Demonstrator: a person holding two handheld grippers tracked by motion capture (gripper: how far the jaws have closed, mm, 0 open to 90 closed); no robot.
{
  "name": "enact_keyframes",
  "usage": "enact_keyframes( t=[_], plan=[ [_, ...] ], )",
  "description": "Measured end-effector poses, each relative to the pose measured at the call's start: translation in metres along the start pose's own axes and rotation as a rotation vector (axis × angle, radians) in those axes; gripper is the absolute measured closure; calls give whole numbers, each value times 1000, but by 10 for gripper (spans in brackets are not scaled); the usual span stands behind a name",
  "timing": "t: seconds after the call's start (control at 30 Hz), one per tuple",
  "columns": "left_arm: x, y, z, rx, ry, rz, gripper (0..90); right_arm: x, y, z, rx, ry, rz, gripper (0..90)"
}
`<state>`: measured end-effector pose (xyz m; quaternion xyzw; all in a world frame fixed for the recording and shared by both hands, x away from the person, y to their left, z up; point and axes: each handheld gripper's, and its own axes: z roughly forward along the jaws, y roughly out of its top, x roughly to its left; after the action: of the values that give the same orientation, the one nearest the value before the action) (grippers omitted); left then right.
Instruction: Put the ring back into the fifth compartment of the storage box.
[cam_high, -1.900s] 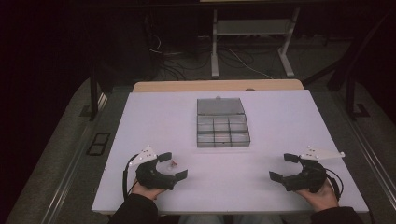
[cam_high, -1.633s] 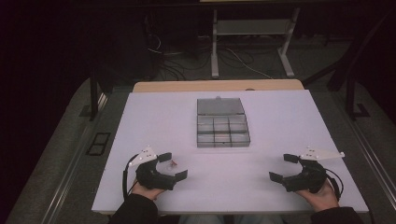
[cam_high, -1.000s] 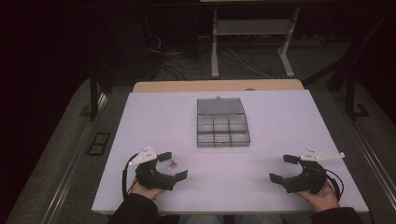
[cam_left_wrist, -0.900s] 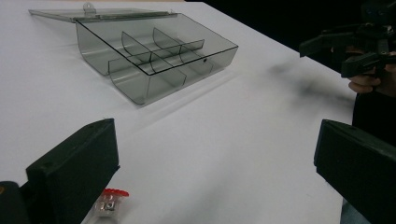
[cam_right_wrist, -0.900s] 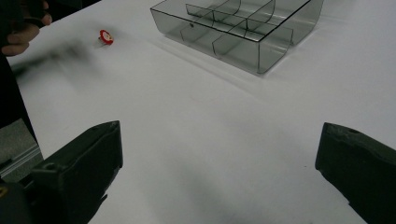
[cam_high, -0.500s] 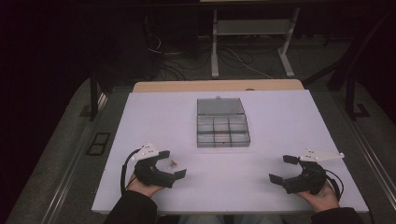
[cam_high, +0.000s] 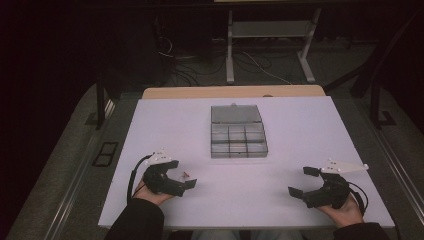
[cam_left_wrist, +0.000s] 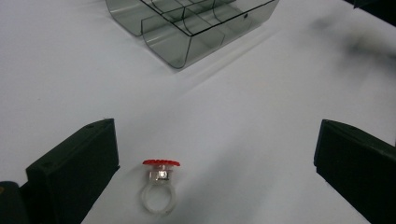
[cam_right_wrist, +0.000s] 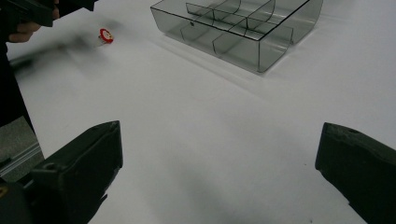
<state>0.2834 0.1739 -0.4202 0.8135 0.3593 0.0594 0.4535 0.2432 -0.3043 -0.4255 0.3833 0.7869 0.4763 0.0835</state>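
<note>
- Ring (cam_left_wrist: 159, 185) with a clear band and a red top lies on the white table (cam_high: 300, 130), at the near left, between the two jaws of the left gripper (cam_high: 181, 177). The jaws stand wide apart and do not touch it; the ring is closer to the left jaw in the left gripper view. I judge this placing is on purpose: the gripper is lined up around the ring so that one closing would catch it.
- Ring rests with its band down toward the camera and the red top up, so the jaws would likely meet the sides of the band or the setting. It is small and smooth, so it may slip or tip when pressed.
- Compartment box (cam_high: 237, 132) of grey clear plastic sits in the middle of the table, farther away than both hands. Its lid is open toward the far side, and the cells look empty as far as I can tell. Probably the ring should go into one cell.
- Right gripper (cam_high: 305, 182) rests at the near right, well apart from the box and the ring, jaws also wide apart and holding nothing. It seems to wait, leaving the way to the box free.
</note>
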Motion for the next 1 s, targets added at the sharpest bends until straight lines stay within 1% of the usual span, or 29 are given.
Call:
enact_keyframes(
  t=[0.17,0.4,0.5,0.57,0.67,0.77,0.83,0.87,0.9,0.93,1.0],
  plan=[
    [4,2,4,43,9,-2,0,0,0,0,1,0,0,4],
    [8,5,9,80,12,-4,0,0,0,0,4,1,0,4],
    [12,5,11,98,18,-5,0,0,-1,0,4,0,-3,4],
    [14,4,13,104,20,-15,0,0,-1,0,5,0,-2,3],
    [16,4,16,120,16,-17,0,0,-1,0,6,0,-2,4],
    [19,3,18,146,19,-11,0,0,-1,0,4,0,-1,4],
    [21,3,19,152,23,-20,0,0,-1,0,4,0,-1,4],
    [21,3,19,160,23,-18,0,0,-1,0,4,0,-1,4],
    [22,2,20,158,23,-25,2,0,-1,0,4,1,-1,3],
    [22,2,20,162,22,-27,23,0,-1,0,5,2,-1,4],
    [23,2,22,169,18,-20,37,0,0,0,5,4,-1,3]
  ],
)
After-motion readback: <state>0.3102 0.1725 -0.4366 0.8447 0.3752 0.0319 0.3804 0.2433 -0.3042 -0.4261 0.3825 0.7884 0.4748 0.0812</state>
